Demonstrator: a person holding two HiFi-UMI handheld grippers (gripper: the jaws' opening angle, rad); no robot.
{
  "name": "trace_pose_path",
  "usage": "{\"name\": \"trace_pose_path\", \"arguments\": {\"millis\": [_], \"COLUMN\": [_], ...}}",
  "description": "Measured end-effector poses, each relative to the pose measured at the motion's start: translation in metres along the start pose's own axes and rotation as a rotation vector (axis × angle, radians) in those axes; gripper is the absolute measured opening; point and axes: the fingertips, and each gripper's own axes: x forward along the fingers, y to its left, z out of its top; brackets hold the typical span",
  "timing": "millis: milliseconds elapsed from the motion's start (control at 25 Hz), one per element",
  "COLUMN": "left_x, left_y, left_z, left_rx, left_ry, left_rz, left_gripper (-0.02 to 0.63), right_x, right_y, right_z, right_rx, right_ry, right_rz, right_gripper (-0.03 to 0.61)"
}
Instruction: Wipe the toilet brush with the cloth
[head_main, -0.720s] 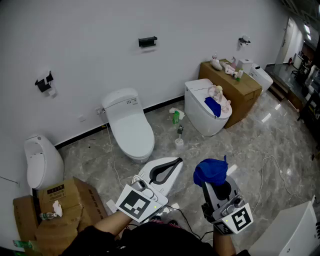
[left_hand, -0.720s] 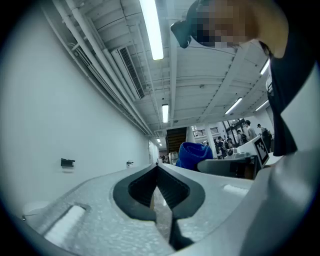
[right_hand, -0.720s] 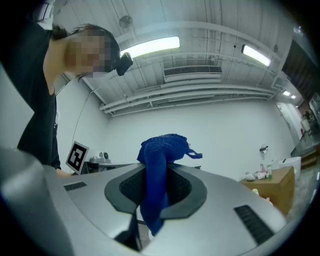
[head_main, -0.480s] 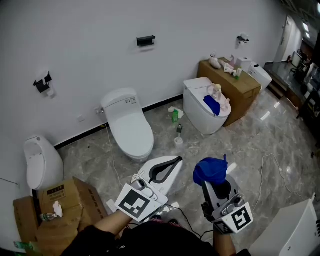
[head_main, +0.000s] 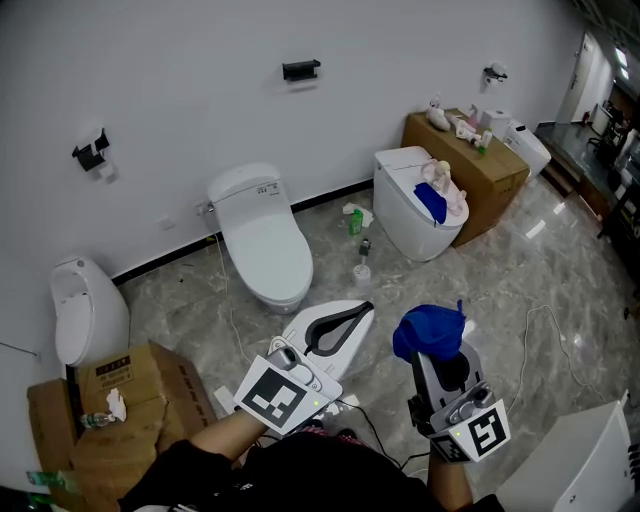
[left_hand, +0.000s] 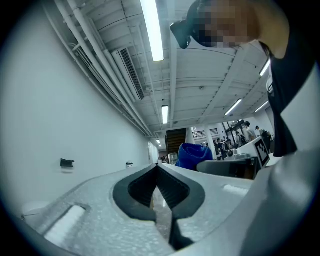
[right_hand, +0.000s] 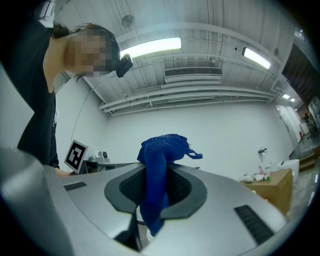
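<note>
Right tool (head_main: 432, 348) is clamped on the blue cloth (head_main: 428, 330), with a bunch sticking out past the tips. Left tool (head_main: 364, 309) is closed with nothing in it. Toilet brush (head_main: 362, 268) looks to stand on the floor (head_main: 500, 290) at frame center, right of the white toilet (head_main: 262, 250) and well apart from both tools. Cloth pickup is done. The brush is untouched and all the wiping is left.

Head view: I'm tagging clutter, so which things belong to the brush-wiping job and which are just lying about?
Job: crumpled blue cloth, clamped in right gripper; white-based toilet brush on the floor; shut, empty left gripper.
Lying about: green bottle; brown cardboard box; white toilet.
</note>
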Motion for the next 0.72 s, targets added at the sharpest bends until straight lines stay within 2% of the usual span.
{"name": "trace_pose_path", "arguments": {"millis": [440,720], "left_x": [0.002,0.005], "left_y": [-0.010,-0.016], "left_z": [-0.002,-0.004], "left_rx": [0.010,0.013], "left_ry": [0.009,0.016], "left_rz": [0.005,0.008], "left_gripper": [-0.005,-0.005], "right_x": [-0.006,-0.019], "right_y": [-0.003,-0.014], "right_z": [0.004,0.008], "right_rx": [0.000,-0.028], "right_ry": [-0.013,-0.020], "right_rz": [0.010,-0.026], "right_gripper": [0.080,0.080]}}
